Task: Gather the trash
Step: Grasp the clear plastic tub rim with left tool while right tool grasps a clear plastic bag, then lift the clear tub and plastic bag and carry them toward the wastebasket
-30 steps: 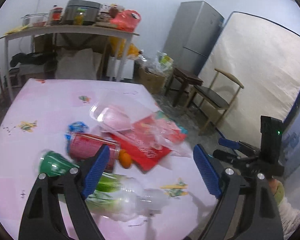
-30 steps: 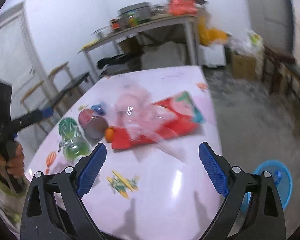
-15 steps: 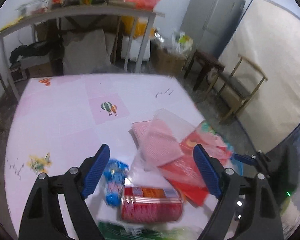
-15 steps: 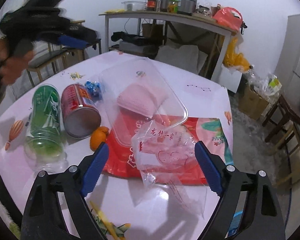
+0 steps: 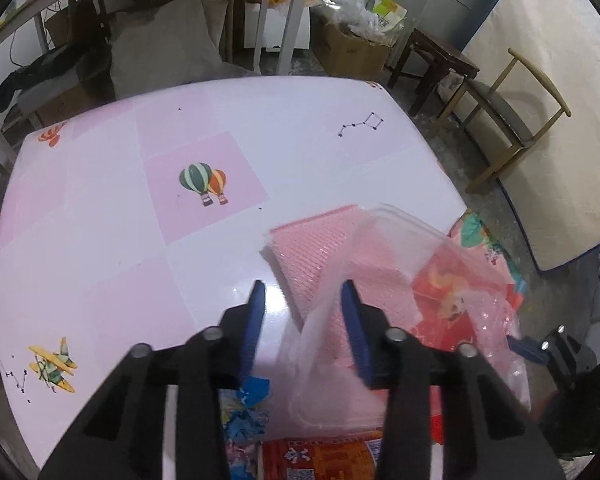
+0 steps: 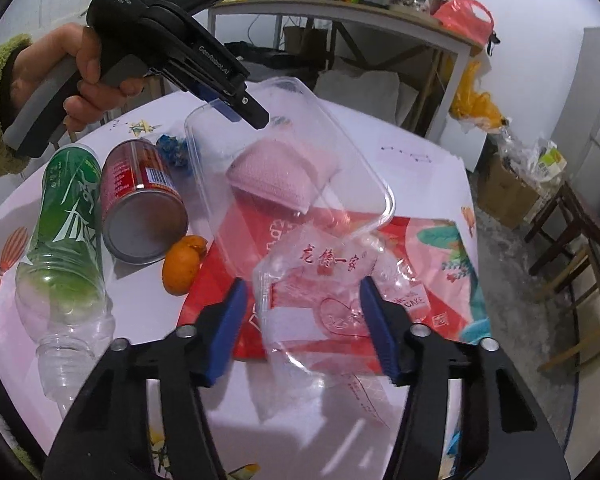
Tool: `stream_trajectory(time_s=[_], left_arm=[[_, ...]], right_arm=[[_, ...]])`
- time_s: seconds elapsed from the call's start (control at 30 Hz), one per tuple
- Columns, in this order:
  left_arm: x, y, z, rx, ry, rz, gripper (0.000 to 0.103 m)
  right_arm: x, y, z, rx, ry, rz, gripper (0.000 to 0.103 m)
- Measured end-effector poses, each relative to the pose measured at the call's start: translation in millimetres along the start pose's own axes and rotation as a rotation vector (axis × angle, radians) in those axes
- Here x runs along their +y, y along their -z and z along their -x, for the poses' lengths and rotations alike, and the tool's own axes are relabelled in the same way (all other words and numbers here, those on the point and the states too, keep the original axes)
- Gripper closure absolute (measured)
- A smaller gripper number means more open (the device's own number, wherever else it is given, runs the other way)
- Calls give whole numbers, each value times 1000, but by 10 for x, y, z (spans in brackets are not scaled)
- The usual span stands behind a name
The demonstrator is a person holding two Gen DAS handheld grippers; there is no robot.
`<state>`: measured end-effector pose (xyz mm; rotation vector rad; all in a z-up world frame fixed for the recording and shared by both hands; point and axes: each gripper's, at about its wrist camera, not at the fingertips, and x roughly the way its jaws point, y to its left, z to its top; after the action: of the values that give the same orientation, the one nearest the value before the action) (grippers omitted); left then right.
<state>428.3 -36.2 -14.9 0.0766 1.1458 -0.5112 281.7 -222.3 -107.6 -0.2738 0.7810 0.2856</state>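
Pink tablecloth (image 5: pixel 100 240) with printed balloons and little planes covers the table under my tongs, and the trash sits bunched at one side of it. Biggest of the lot is the red printed bag (image 6: pixel 428 256), lying flat, with the clear plastic tray (image 6: pixel 284 152) tilted up across it and a folded pink cloth (image 6: pixel 276 176) showing through the tray. Next comes the green-labelled plastic bottle (image 6: pixel 68 216) on its side, touching the red can (image 6: pixel 144 204) that lies beside it. A crinkled clear bag (image 6: pixel 324 280) with red writing rests on the red bag, just below the tray's rim. An orange peel (image 6: pixel 182 262) sits against the can's end, and a crumpled blue wrapper (image 6: pixel 174 150) lies behind the can.

My left gripper (image 5: pixel 302 300) points steeply down at the tray's near corner. Its jaws have just been closing and now stand narrow, one blue pad on the tablecloth side and the other behind the tray's clear wall, so the wall is between them; I cannot tell whether the pads press on it yet. From the right wrist view its tip overlaps the tray's upper rim, with my left hand (image 6: pixel 80 68) around the grey trigger.

My right gripper (image 6: pixel 300 300) hangs over the clear bag. Its jaws have just been closing too and stand about half wide, the bag's crumpled top between them, pads not visibly pinching it.
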Motion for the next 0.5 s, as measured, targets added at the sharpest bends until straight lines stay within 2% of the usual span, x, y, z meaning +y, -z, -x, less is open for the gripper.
stream_trajectory(time_s=[0.07,0.17,0.5], left_arm=[[-23,13,-10,10,2,-4,84],[-67,43,-6,8,-26,-23,93],[-122,121,123,-29,-34,-34,99]], right_arm=[[-6,9,1,2,-1,-14,67],[-15,20,30,0,-1,-32,76],[-16,17,175,-28,19,-59,86]])
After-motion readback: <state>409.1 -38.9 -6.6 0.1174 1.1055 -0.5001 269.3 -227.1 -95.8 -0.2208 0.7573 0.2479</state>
